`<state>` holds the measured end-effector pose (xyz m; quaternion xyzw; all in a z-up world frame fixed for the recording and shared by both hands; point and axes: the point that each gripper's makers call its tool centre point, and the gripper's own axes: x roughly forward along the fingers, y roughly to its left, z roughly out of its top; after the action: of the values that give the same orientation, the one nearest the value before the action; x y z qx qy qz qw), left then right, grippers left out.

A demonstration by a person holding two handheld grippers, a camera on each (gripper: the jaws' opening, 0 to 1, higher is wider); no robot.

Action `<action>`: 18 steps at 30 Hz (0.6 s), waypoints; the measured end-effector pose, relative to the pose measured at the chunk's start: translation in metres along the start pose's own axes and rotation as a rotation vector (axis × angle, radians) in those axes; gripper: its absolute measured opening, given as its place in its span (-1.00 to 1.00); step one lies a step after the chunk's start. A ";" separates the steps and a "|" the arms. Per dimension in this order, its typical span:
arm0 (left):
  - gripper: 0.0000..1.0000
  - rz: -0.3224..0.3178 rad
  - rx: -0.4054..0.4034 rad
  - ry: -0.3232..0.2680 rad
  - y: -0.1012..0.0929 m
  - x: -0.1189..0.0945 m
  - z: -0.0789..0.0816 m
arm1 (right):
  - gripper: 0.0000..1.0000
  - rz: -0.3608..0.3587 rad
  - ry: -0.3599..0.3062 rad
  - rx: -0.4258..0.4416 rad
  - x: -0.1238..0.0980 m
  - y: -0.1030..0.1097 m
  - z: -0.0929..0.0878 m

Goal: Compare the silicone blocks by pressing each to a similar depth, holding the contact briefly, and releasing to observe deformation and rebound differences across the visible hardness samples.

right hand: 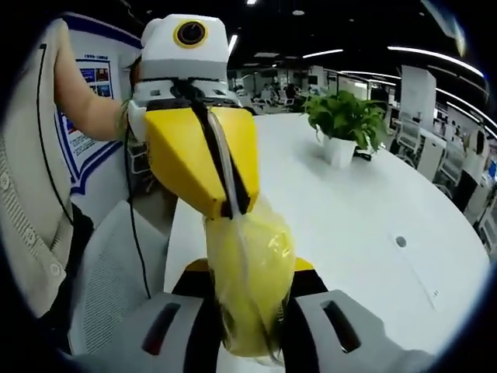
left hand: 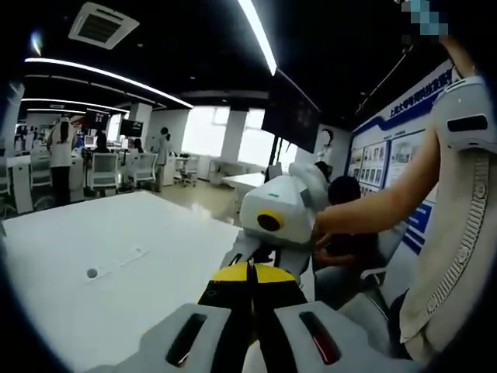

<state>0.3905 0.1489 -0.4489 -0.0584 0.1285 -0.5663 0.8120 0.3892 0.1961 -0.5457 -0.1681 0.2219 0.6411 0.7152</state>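
white tabletop [right hand: 373, 210]: broad, glossy, running ahead of both grippers in an open office with dark ceiling and strip lights; desks, chairs and people stand well beyond it in the left gripper view. potted plant [right hand: 343, 124] in a white pot, far ahead and to the right of the right gripper. small round port [right hand: 401, 242] set in the surface, right of that gripper. wall display boards [left hand: 392, 155] and a dark hanging screen [left hand: 290, 113] ahead of the left gripper.

yellow bag [right hand: 250, 280]: thin, translucent, crumpled; long axis runs straight out along the right gripper's jaws, its far end pointing away toward the left gripper.

right gripper [right hand: 248, 307]: jaws pressed onto the near end of the bag.

left gripper [right hand: 233, 208]: yellow jaws closed, pinching the bag's far end. whether the contents are a silicone block cannot be told.

person's forearm [left hand: 380, 206] beside the right gripper.
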 end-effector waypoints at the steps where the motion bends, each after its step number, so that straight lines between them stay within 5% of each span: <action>1: -1.00 0.000 -0.005 0.000 0.001 -0.001 -0.001 | -0.53 -0.003 -0.001 -0.010 0.000 -0.001 0.000; 13: -1.00 0.032 -0.055 -0.003 0.012 -0.003 -0.014 | -0.11 -0.034 -0.040 -0.007 0.000 -0.004 0.008; 18: -1.00 0.034 -0.086 -0.014 0.014 -0.005 -0.017 | 0.05 -0.098 -0.070 0.013 -0.006 -0.006 0.010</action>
<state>0.3971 0.1593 -0.4682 -0.0952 0.1481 -0.5457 0.8193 0.3961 0.1953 -0.5342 -0.1514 0.1923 0.6095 0.7540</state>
